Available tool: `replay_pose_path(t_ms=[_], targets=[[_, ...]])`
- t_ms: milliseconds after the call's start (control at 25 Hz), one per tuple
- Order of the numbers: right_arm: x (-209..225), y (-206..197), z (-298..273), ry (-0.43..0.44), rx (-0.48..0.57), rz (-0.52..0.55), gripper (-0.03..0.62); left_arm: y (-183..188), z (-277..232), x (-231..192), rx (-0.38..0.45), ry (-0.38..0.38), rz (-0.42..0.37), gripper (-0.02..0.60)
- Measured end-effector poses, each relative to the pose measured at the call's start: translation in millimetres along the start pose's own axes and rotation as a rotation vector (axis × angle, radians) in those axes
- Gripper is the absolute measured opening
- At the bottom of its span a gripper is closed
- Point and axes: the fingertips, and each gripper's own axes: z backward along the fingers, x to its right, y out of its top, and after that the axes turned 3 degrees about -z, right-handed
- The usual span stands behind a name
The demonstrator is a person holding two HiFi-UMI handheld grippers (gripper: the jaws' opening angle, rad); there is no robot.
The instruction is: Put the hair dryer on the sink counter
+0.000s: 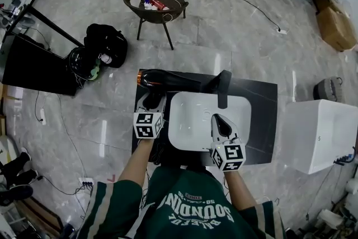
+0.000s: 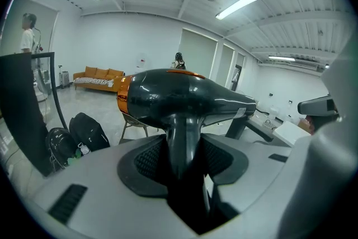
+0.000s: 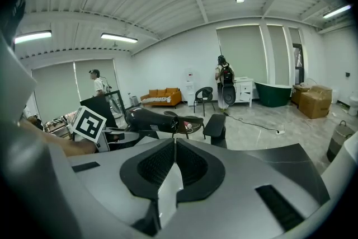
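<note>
1. The left gripper (image 1: 152, 99) and the right gripper (image 1: 222, 122) each have a smooth, rounded, pale grey shell with small dark rectangular slots.
2. Black ribbed pads (image 3: 154, 168) line the inner faces of the jaws.
3. Behind each gripper's jaws sits a white marker cube (image 1: 148, 125) printed with black square patterns.
4. The person wears a dark green jersey (image 1: 184, 207) with white lettering, and its sleeves (image 1: 106, 204) carry white stripes.

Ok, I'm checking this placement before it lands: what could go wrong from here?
The left gripper holds the hair dryer by its handle alone, so the barrel might twist in the jaws. Its nozzle lies near the black faucet and could knock it. The counter left of the basin looks narrow; the dryer might slip in.
</note>
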Motion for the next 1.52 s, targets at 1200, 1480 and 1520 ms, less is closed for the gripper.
replay_pose_path(t_ms=[1200,1480,1520], targets=[[10.8,-29.1,-27.4,-0.032,-0.104,-0.016,0.043,-64.2,-63.4,-26.5,-0.155,0.022,0.069,0.183],[13.9,-32.5,-26.7,-0.043,-0.115,-0.021,0.043,-75.8,-72.1,-31.8,-0.187,0.042,0.074,0.183],[13.9,-33.6,-26.7,-0.043,-0.118,-0.021,0.043,-77.3,-72.6,-32.5,-0.19,0.047,0.078,0.183]])
